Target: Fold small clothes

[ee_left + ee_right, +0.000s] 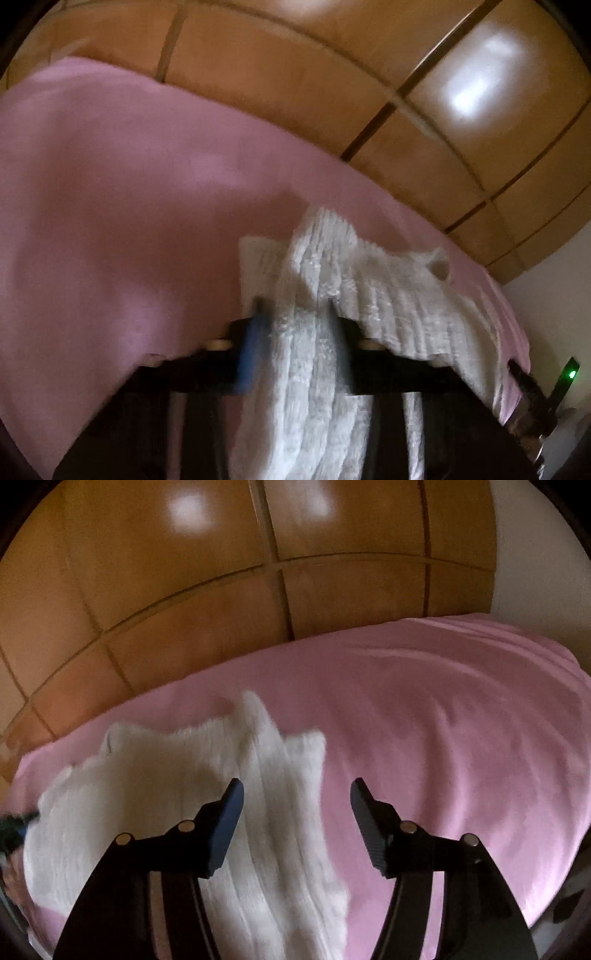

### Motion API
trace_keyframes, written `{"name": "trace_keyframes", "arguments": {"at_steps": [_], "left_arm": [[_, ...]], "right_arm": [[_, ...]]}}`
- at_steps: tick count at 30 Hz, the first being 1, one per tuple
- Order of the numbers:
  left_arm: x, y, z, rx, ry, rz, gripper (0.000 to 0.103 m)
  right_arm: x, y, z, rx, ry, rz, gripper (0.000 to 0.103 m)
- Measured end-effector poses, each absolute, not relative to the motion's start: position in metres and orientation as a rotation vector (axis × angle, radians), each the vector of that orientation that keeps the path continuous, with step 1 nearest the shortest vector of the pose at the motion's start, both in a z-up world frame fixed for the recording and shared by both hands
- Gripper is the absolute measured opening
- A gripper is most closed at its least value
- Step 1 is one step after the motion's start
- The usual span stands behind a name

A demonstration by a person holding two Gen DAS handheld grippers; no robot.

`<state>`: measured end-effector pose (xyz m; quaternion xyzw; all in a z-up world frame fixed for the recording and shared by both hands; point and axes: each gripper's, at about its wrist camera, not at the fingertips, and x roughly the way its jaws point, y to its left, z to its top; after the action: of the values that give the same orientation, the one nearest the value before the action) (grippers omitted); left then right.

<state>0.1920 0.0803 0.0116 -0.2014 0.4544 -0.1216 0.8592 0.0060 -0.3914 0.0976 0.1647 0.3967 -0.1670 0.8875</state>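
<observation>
A small white garment (155, 786) of ribbed, fluffy knit lies rumpled and partly spread near the far edge of the pink-sheeted bed (461, 738), one bunched fold of it pinched and lifted between the left gripper (295, 321) (its exact shape stays blurred).

Pink sheet (443, 720) lies bare right of the white garment (280, 812); wooden wardrobe (184, 609) blocks the far side.
</observation>
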Motion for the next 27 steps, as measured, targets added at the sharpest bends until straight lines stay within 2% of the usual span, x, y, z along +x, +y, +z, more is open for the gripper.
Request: {"name": "trace_keyframes", "arguments": {"at_steps": [1, 4, 5, 6, 8, 15, 17, 18, 27], "left_arm": [[0.192, 0.077, 0.011, -0.394, 0.955, -0.226, 0.016], [0.191, 0.071, 0.001, -0.288, 0.95, -0.11, 0.016], [0.191, 0.07, -0.003, -0.283, 0.947, -0.096, 0.018], [0.191, 0.07, -0.005, -0.272, 0.936, -0.08, 0.021], [0.187, 0.068, -0.005, -0.241, 0.91, -0.049, 0.032], [0.153, 0.059, 0.022, -0.163, 0.815, 0.02, 0.057], [0.14, 0.054, 0.031, -0.165, 0.777, 0.002, 0.072], [0.133, 0.051, 0.035, -0.156, 0.76, -0.008, 0.072], [0.097, 0.017, 0.051, -0.083, 0.695, -0.109, 0.072]], "right_arm": [[0.017, -0.394, 0.096, 0.349, 0.829, -0.35, 0.06], [0.045, -0.401, 0.079, 0.356, 0.907, -0.375, 0.06], [0.052, -0.406, 0.068, 0.345, 0.948, -0.4, 0.06], [0.06, -0.411, 0.052, 0.328, 0.994, -0.427, 0.065], [0.06, -0.42, 0.041, 0.365, 0.983, -0.426, 0.07], [0.043, -0.425, 0.048, 0.378, 0.955, -0.389, 0.073], [0.028, -0.425, 0.052, 0.402, 0.942, -0.367, 0.077], [0.021, -0.427, 0.053, 0.418, 0.94, -0.356, 0.082], [-0.045, -0.433, 0.054, 0.579, 0.926, -0.224, 0.089]]}}
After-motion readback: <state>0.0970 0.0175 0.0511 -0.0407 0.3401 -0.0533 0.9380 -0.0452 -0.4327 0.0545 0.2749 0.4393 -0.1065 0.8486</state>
